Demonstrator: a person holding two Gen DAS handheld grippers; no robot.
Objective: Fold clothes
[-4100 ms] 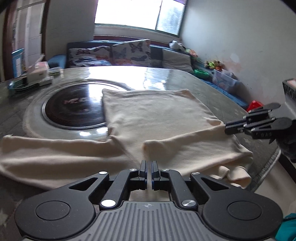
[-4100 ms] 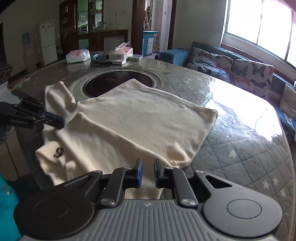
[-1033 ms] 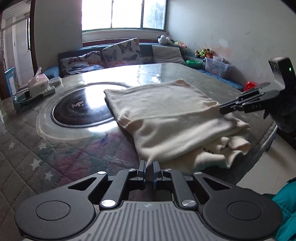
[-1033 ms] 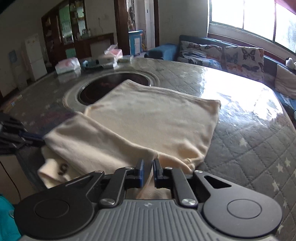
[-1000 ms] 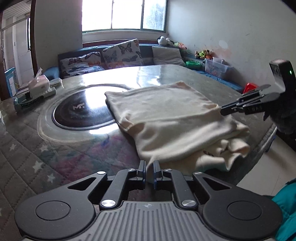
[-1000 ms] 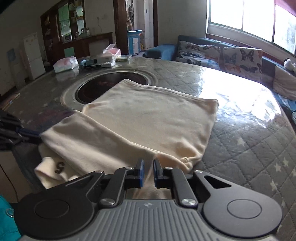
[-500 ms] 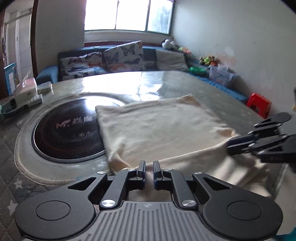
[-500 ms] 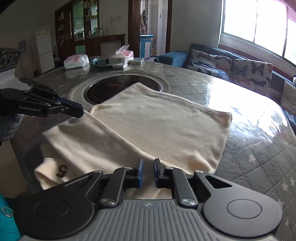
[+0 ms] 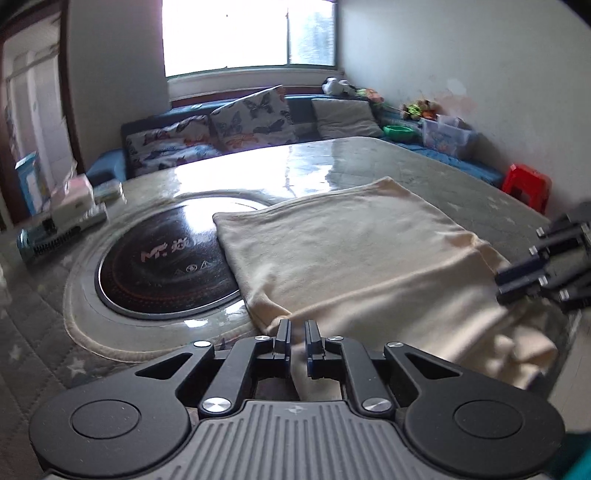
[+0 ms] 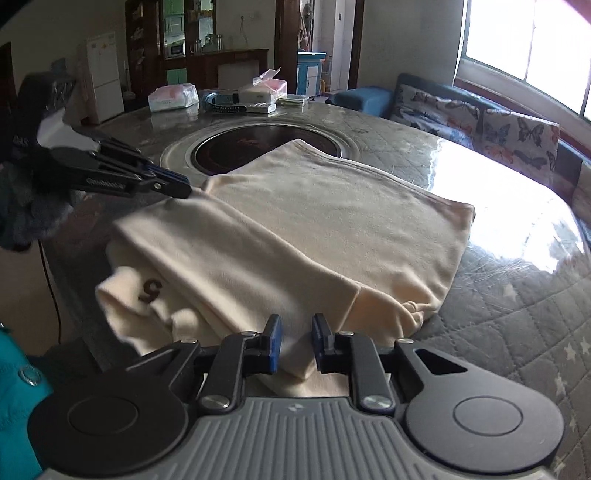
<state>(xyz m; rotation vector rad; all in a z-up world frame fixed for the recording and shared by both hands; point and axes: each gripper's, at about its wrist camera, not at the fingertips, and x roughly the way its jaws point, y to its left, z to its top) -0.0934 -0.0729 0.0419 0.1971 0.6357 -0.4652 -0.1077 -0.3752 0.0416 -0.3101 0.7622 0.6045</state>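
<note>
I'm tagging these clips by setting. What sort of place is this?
Most likely a home's living and dining room: a sofa with butterfly-print cushions below a window, a white fridge at the far end, and a big round table with an inset cooktop.

Home living/dining rm, butterfly-cushion sofa [image 9: 251,122] under window [image 9: 251,33], fridge [image 10: 101,74], round dining table [image 10: 517,295] w/ induction hob [image 9: 166,262]

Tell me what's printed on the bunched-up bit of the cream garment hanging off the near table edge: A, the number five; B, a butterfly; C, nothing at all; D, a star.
A: the right wrist view shows a dark number 5 on the bunched sleeve of the cream garment at the table edge.
</note>
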